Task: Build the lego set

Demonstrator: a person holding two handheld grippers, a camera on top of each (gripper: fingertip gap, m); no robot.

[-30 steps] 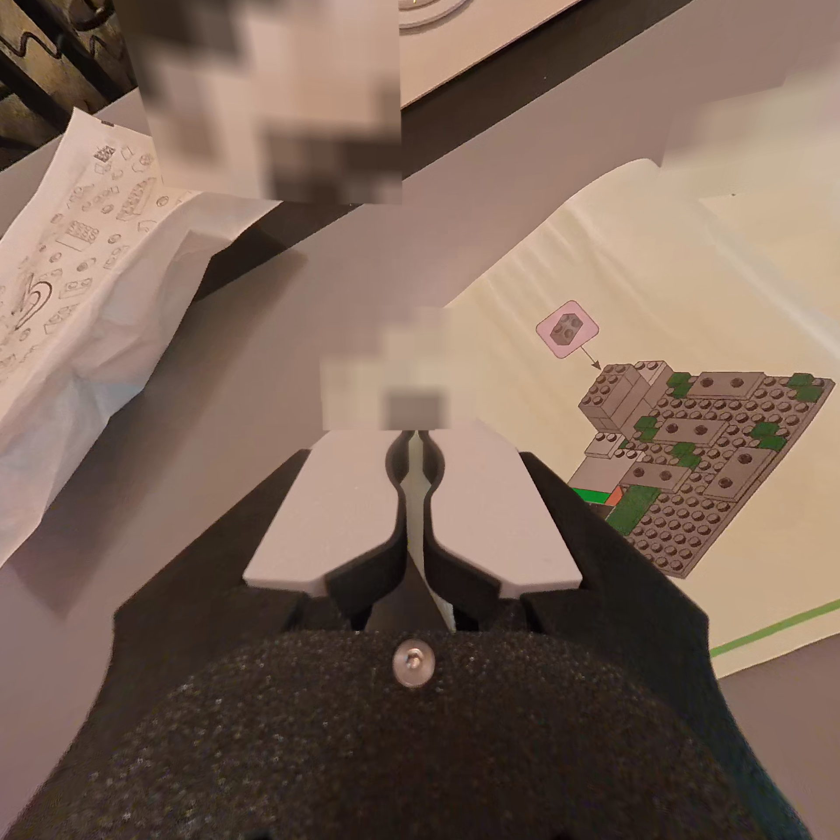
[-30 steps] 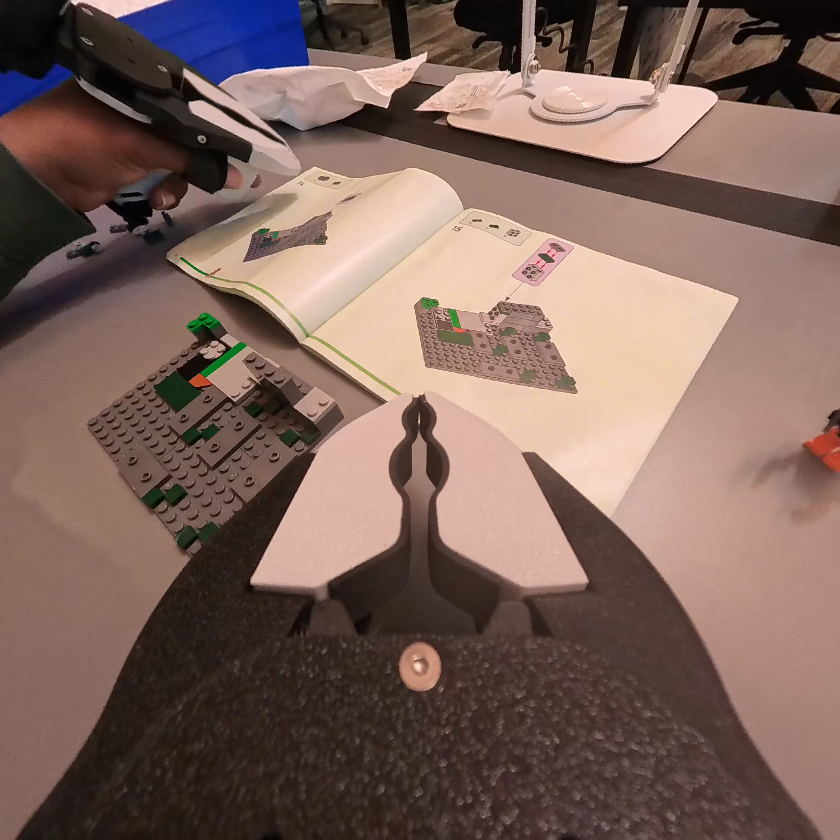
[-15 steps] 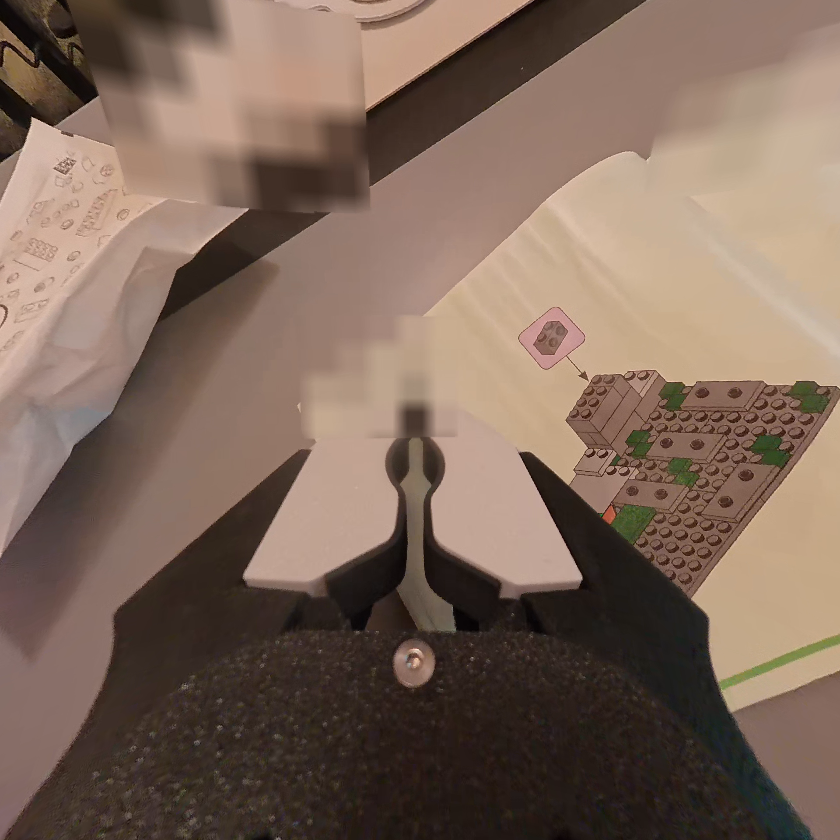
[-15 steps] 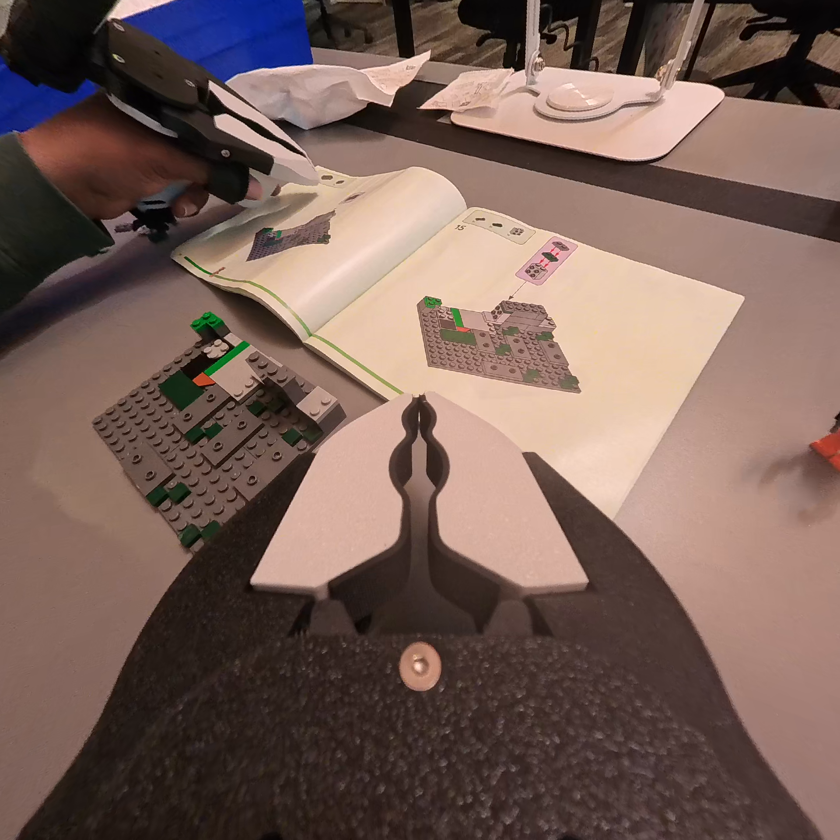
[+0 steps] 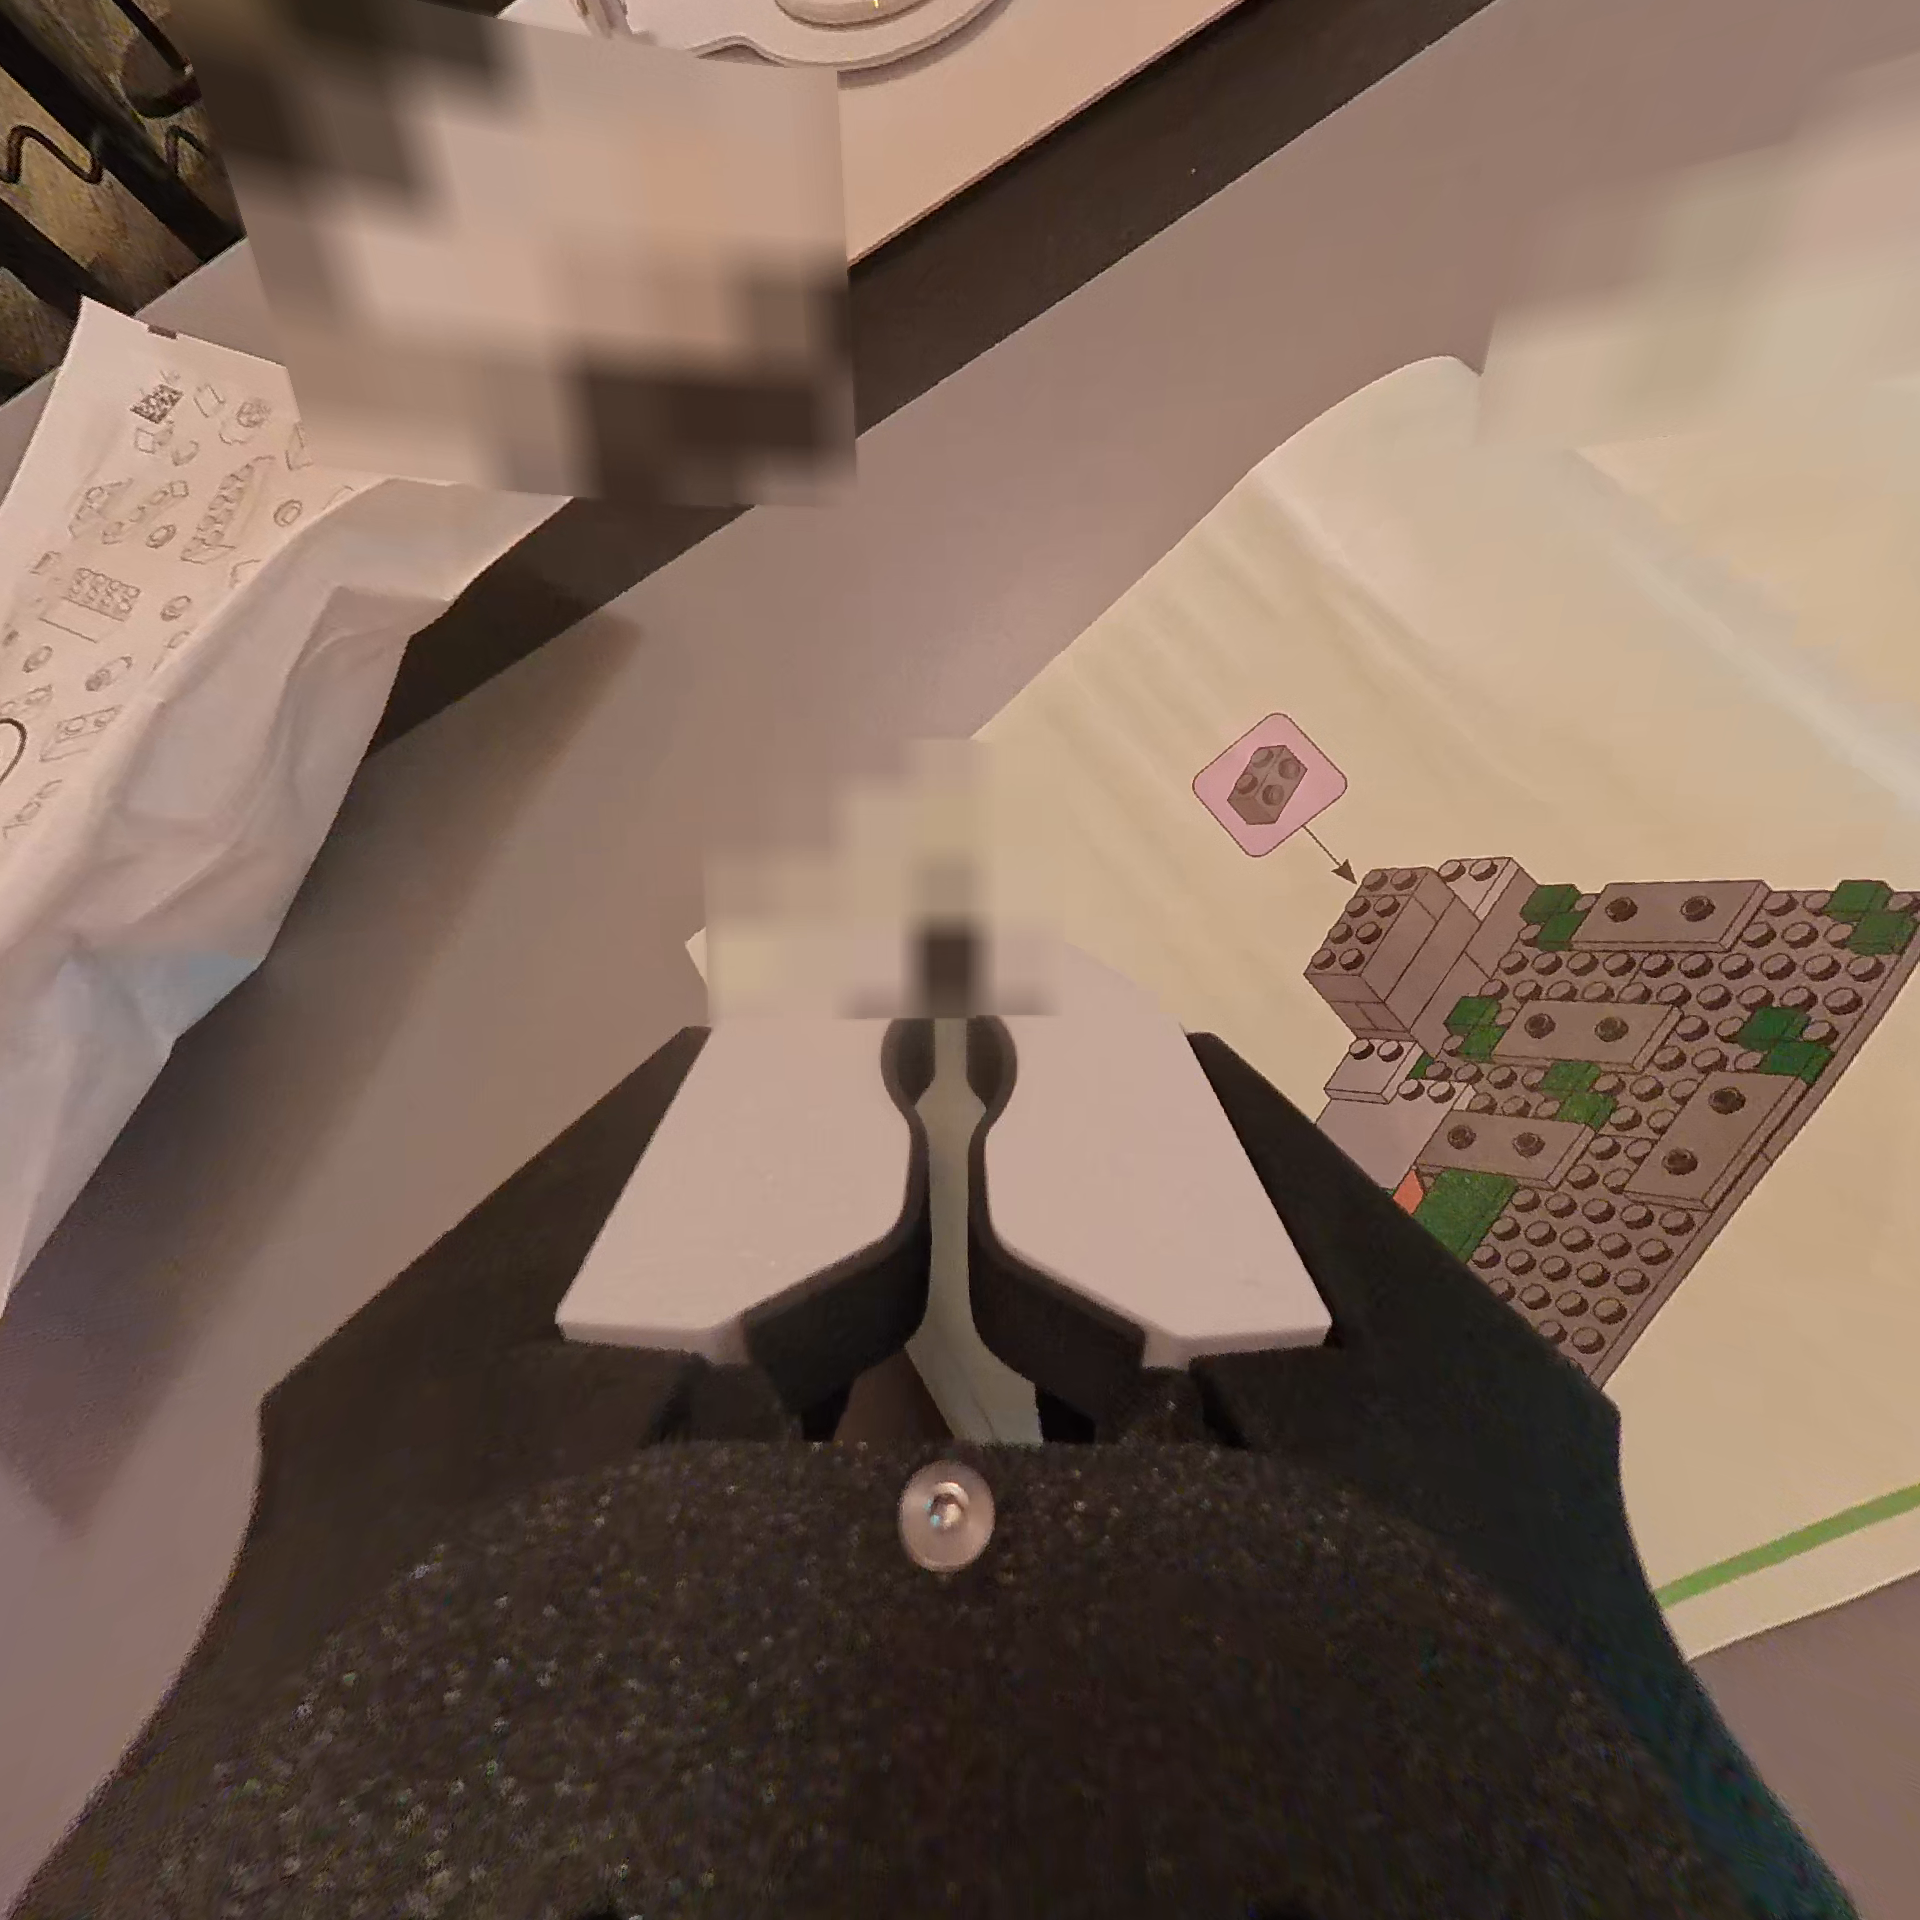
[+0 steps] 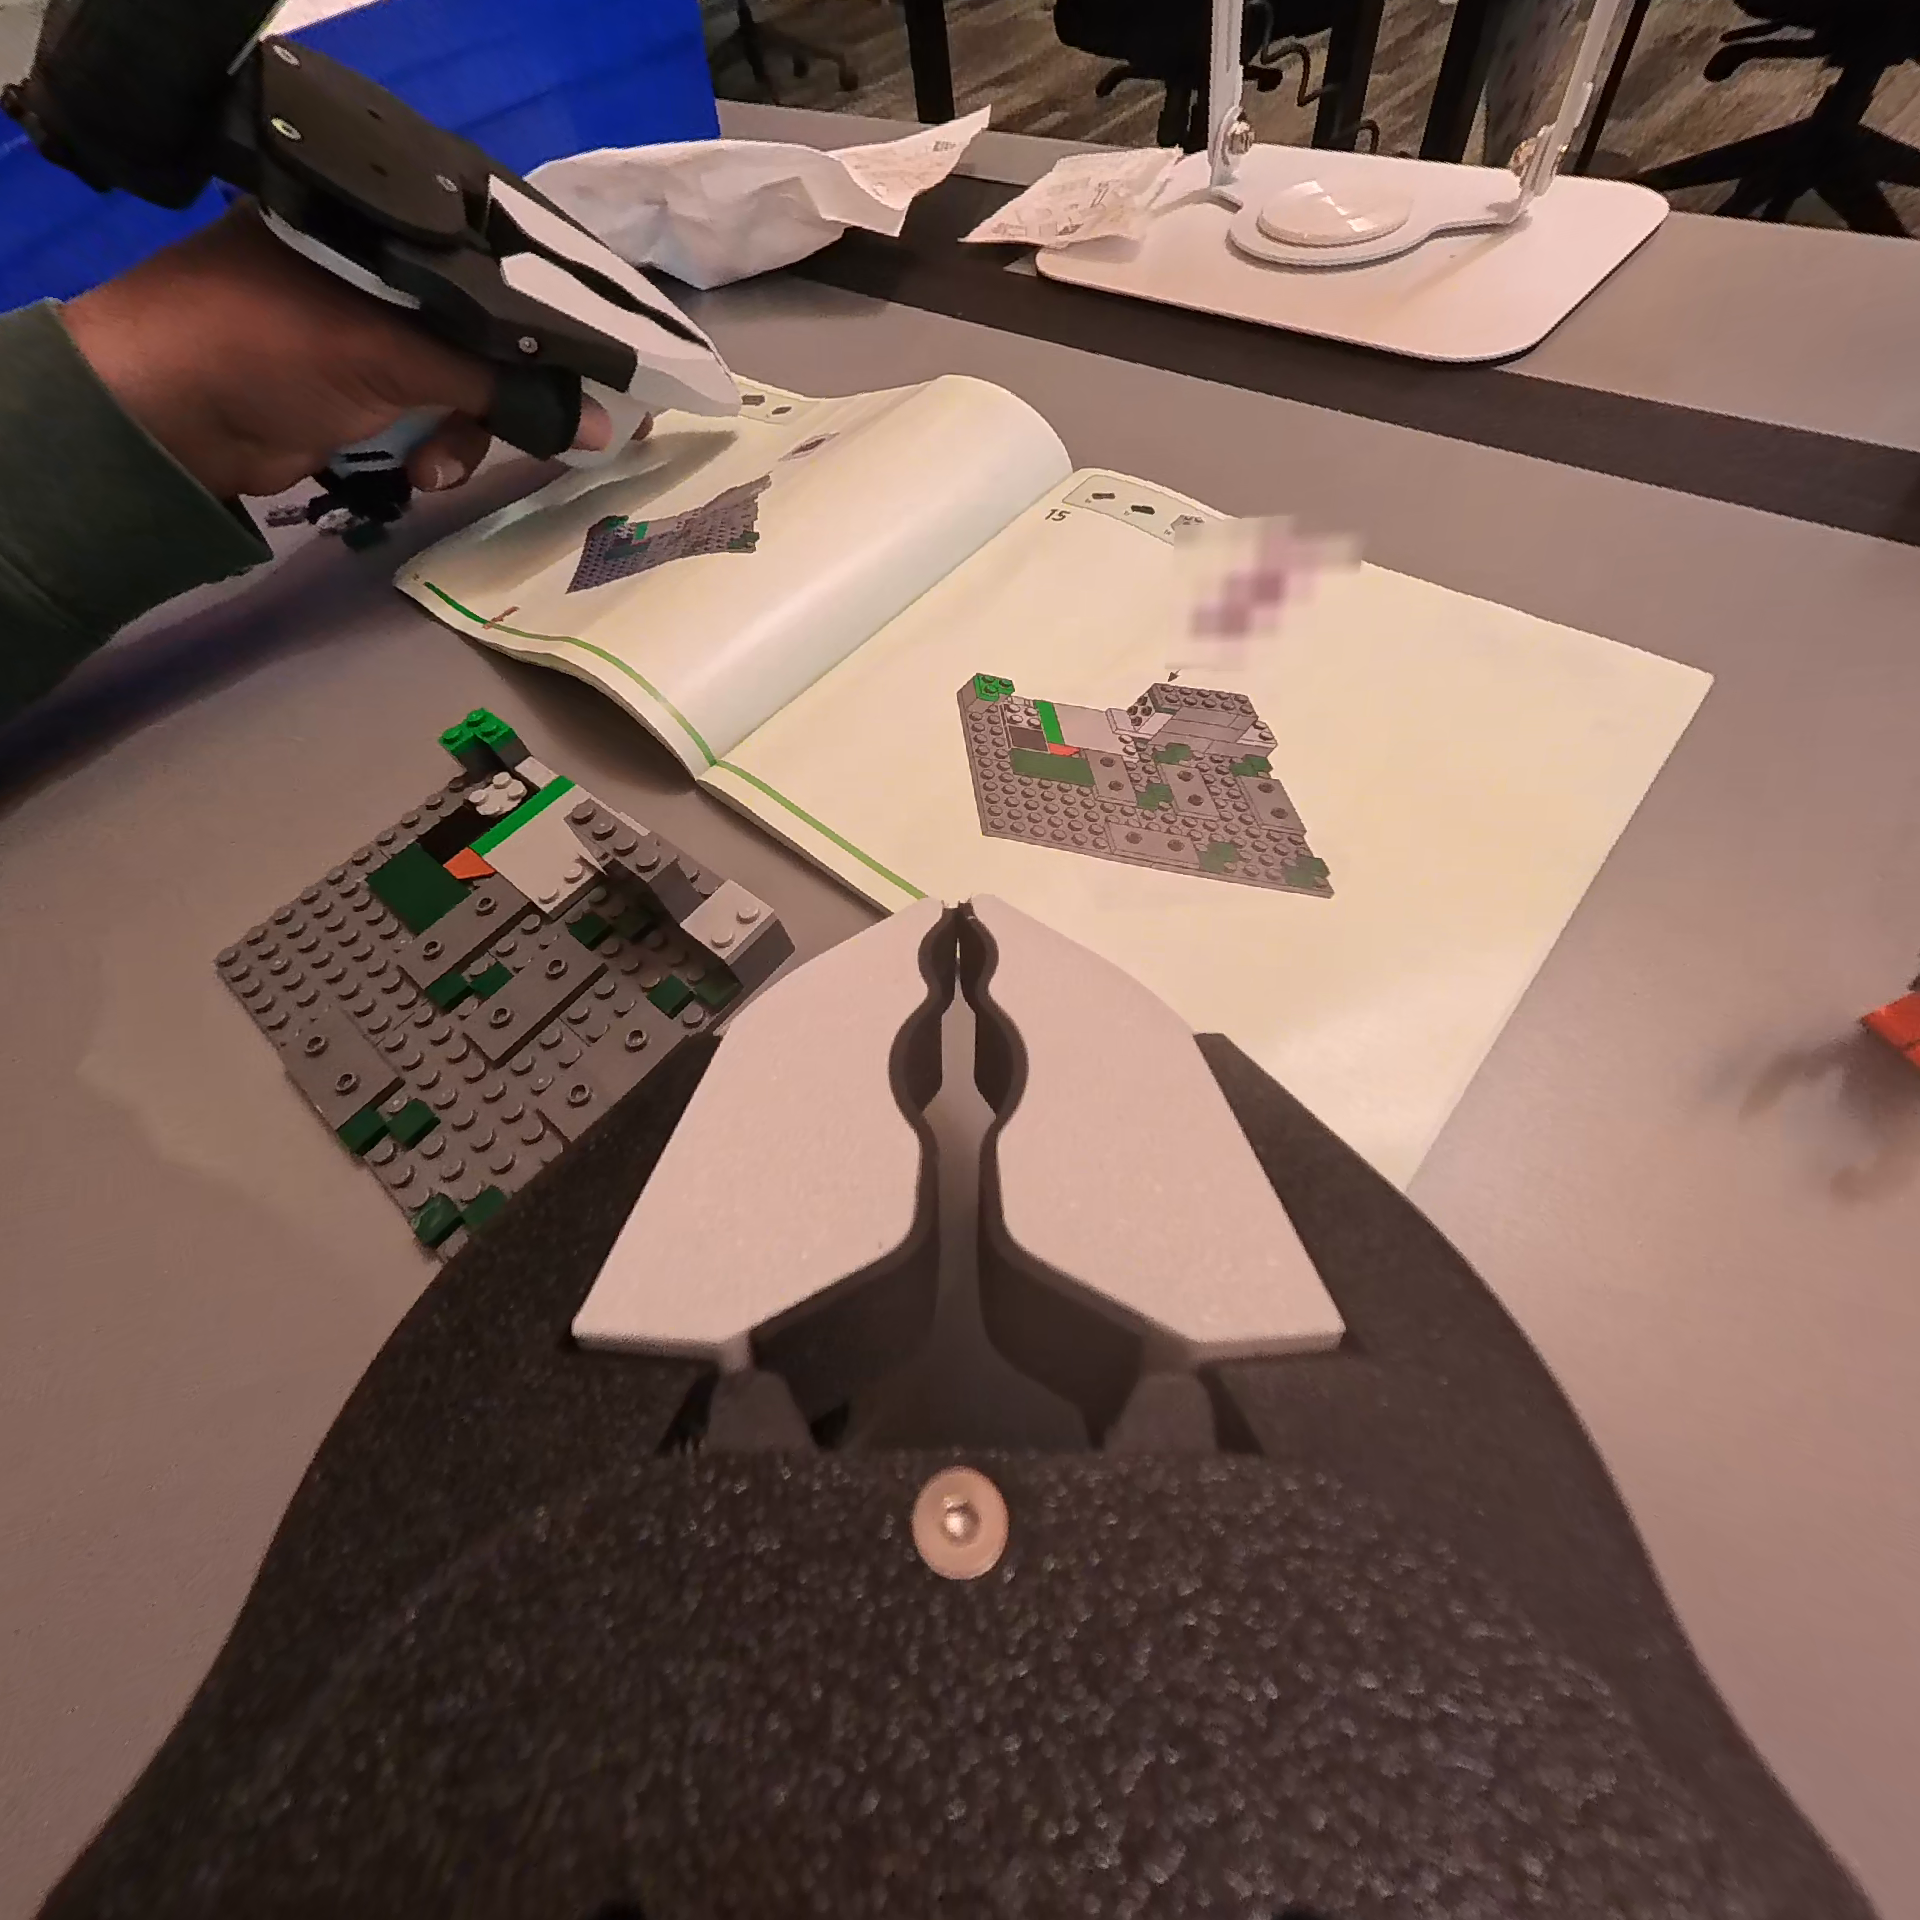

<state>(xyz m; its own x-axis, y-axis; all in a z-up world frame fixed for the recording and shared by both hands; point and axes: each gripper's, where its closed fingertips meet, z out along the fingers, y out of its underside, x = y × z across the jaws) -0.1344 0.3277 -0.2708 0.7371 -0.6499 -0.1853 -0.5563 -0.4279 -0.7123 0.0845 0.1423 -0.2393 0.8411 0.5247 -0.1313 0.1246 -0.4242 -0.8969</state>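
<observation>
The partly built Lego model (image 6: pixel 468 987), a dark grey baseplate with grey, green and orange pieces, lies on the grey table left of my right gripper (image 6: pixel 958 914). That gripper is shut and empty, hovering over the near edge of the open instruction booklet (image 6: pixel 1403 831). My left gripper (image 5: pixel 945 1039) is shut, its tips hidden by a mosaic patch. In the right wrist view the left gripper (image 6: pixel 717 390) rests its tip at the far left corner of the booklet. The left page (image 5: pixel 1558 675) shows a building step.
Crumpled white paper bags (image 6: pixel 727 197) (image 5: pixel 156 727) lie at the back left. A white stand base (image 6: pixel 1351 239) sits at the back. Small dark loose pieces (image 6: pixel 353 509) lie under the hand. An orange piece (image 6: pixel 1896 1029) is at the right edge. A blue bin (image 6: pixel 520 62) stands far left. The left gripper's tips are roughly 30 cm from the right gripper's. To reach the orange piece (image 6: pixel 1896 1029) in a straight line is about 15 cm for my right fingers, about 40 cm for my left.
My left gripper has moved right and forward, from beside the booklet onto its far left corner. It stayed shut. My right gripper has barely moved.
</observation>
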